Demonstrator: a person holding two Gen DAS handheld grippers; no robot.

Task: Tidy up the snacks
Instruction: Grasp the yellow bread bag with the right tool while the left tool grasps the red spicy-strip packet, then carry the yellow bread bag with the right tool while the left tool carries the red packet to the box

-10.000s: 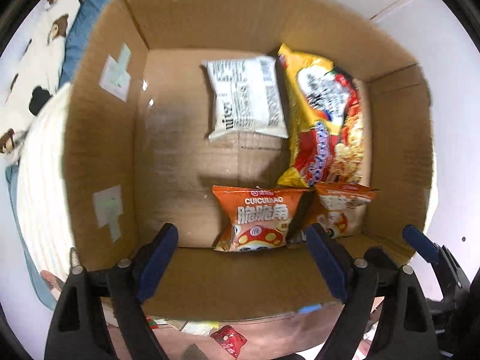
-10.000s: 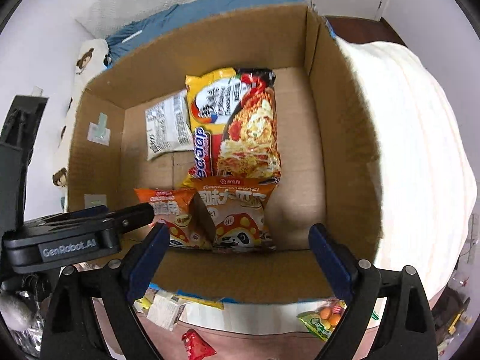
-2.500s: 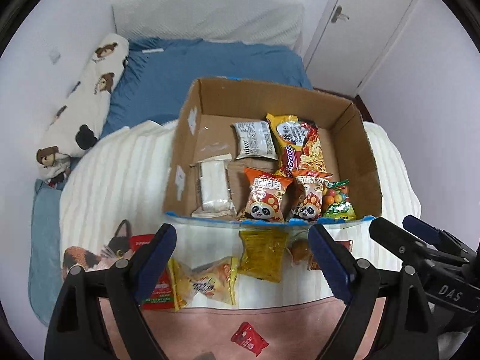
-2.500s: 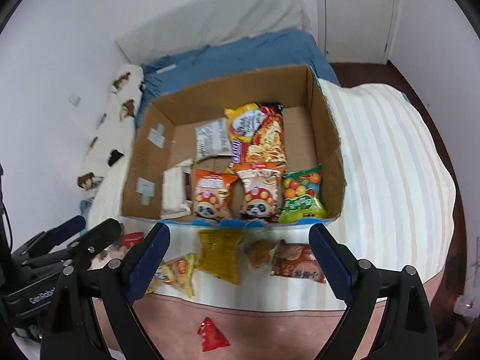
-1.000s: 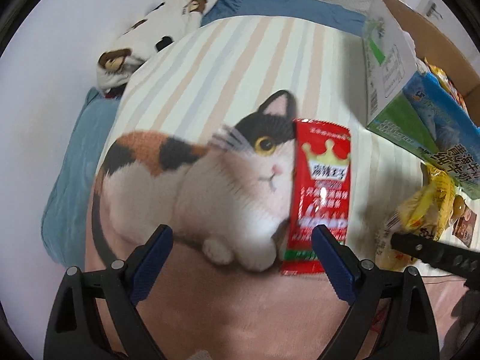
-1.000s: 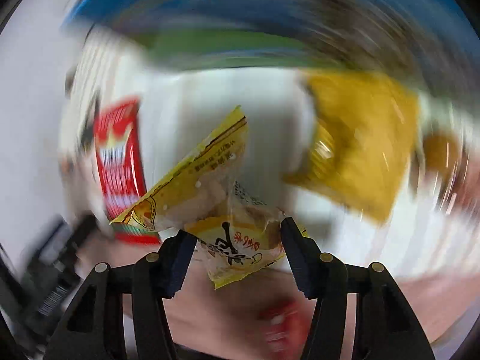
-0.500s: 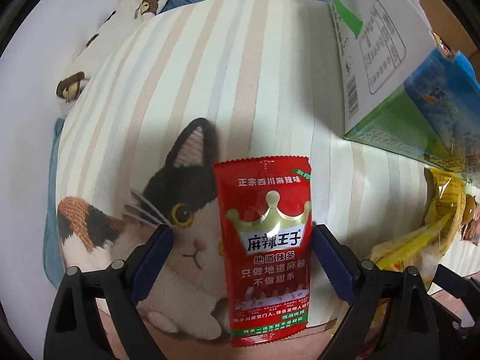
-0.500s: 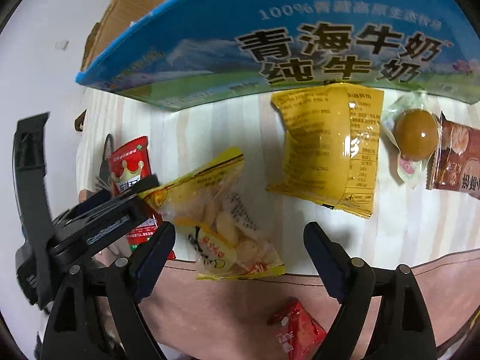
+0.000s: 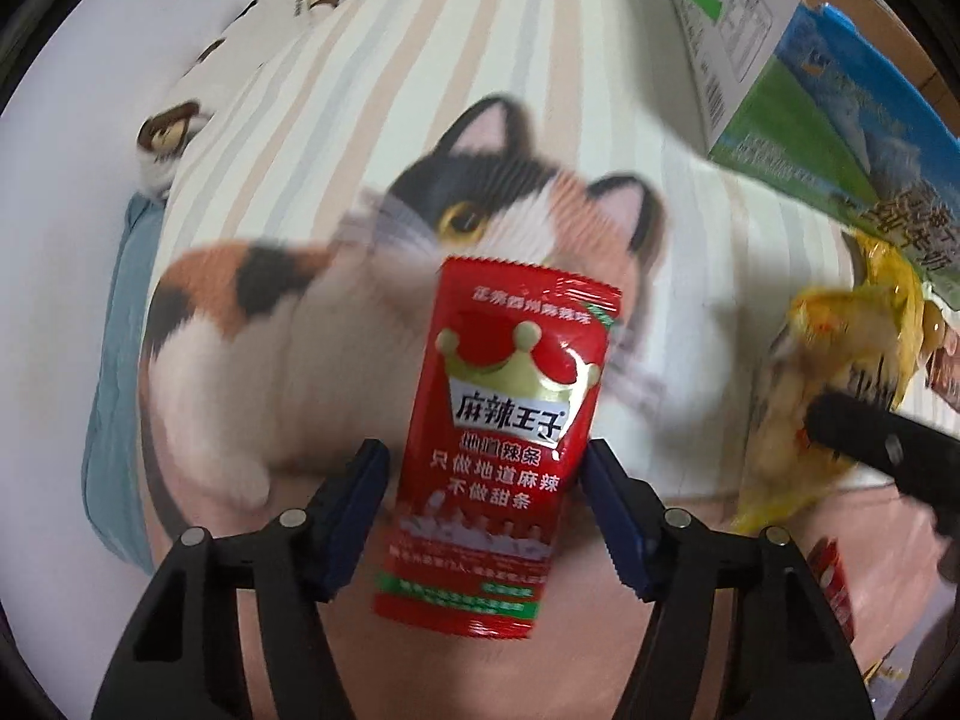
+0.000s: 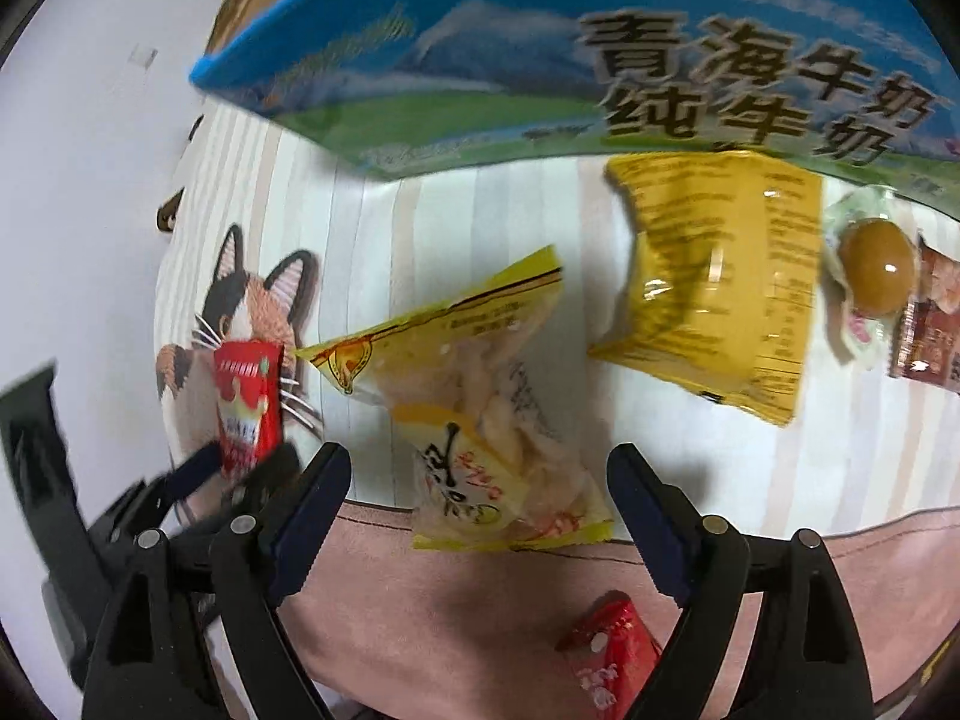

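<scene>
Red packet [image 9: 504,450] sits centre frame between your left gripper [image 9: 480,516] pads, long axis pointing away; jaws near-closed, contact unclear. Right gripper [image 10: 480,498] spread wide, straddling yellow bag [image 10: 480,408], lying diagonal lower centre. Box [image 10: 540,60] above, upper frame.

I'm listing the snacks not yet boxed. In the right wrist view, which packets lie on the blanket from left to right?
Red crown packet → clear-and-yellow snack bag → plain yellow packet → wrapped brown egg → brown packet at the right edge.
</scene>
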